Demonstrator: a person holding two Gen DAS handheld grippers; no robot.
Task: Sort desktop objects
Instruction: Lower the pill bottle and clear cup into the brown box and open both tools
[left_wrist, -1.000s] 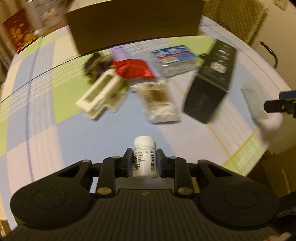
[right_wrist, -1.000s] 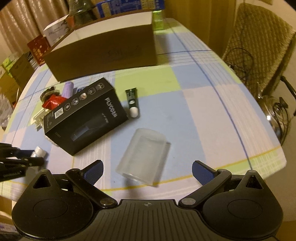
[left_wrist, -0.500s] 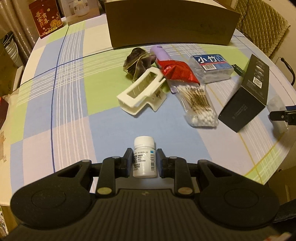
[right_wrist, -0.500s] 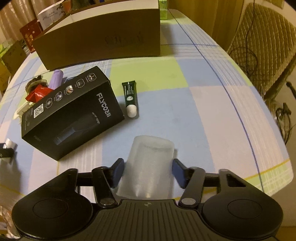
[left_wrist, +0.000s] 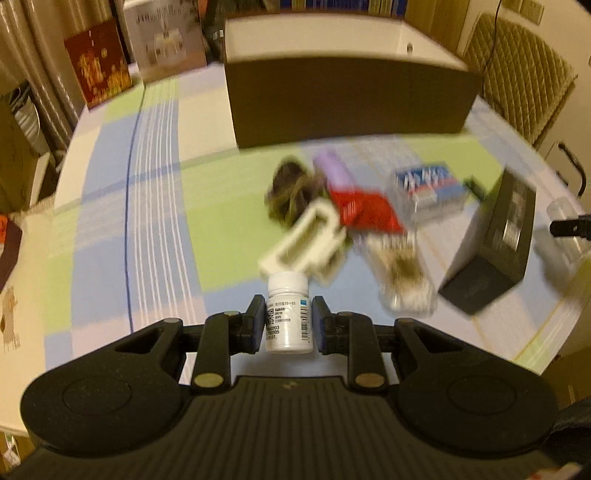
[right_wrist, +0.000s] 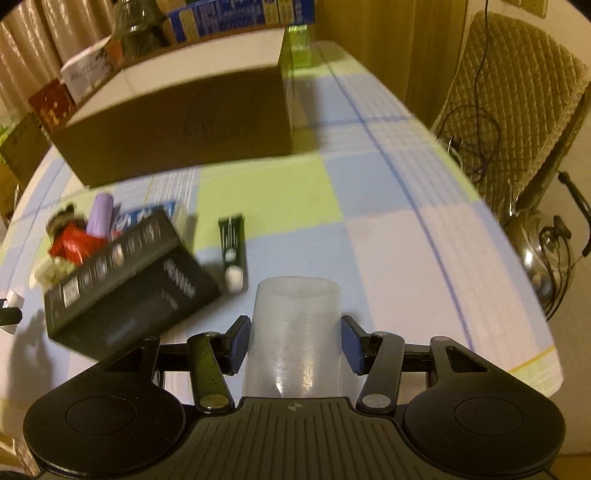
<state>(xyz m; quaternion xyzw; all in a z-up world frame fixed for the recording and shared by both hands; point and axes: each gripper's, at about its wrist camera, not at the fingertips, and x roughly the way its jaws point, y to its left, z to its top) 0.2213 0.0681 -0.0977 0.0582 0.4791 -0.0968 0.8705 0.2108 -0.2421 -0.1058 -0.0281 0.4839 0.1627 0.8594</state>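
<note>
Your left hand-held gripper (left_wrist: 289, 325) is clamped tight on the white pill bottle (left_wrist: 288, 314), held above the checkered surface (left_wrist: 147, 206). Your right hand-held gripper (right_wrist: 294, 341) pinches the clear plastic cup (right_wrist: 295, 332), right by the black box (right_wrist: 125, 280).

We see a checked-cloth table (right_wrist: 388, 229) bearing a cardboard box (right_wrist: 177, 129), a black carton (right_wrist: 129, 284), a green tube (right_wrist: 232, 251) and a cotton-swab pack (left_wrist: 402, 273).
</note>
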